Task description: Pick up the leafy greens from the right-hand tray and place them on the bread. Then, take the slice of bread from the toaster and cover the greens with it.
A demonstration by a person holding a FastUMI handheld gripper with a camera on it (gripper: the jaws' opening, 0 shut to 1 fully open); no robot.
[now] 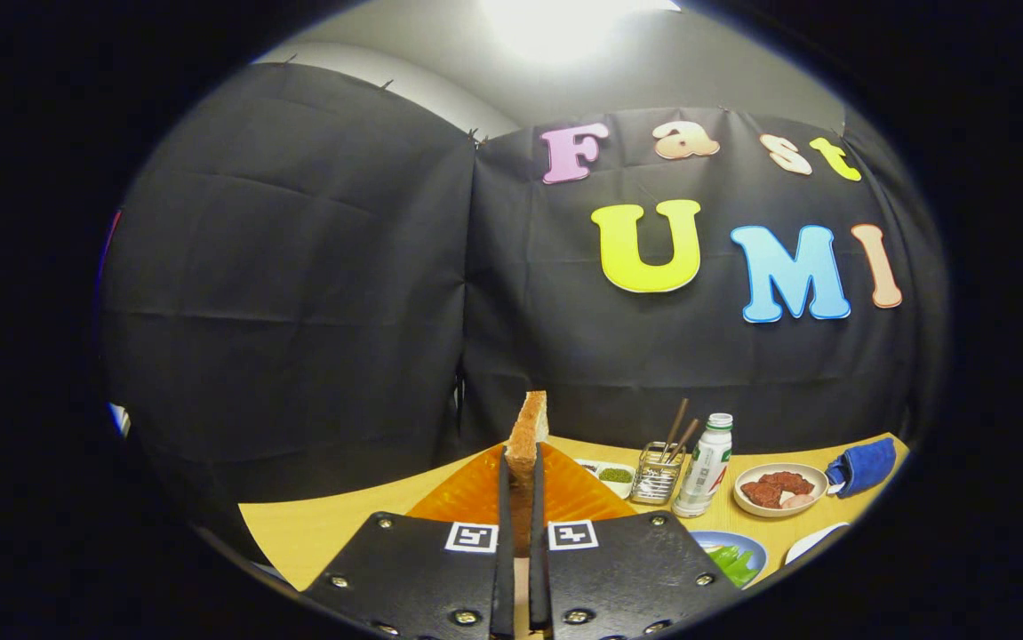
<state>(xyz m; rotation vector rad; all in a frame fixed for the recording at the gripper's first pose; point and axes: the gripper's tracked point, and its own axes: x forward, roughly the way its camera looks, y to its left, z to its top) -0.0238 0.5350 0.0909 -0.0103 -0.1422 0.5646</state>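
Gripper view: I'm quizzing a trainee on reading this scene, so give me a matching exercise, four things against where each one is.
Things:
1. bread slice
2. bottle
3. blue cloth
4. leafy greens

Places:
A. on the blue plate
B. clamped upright between the fingers of the hand-held gripper
C. beside the chopstick holder
D. beyond the bowl of red food, at the table's far edge

Pairs: 1-B, 2-C, 3-D, 4-A
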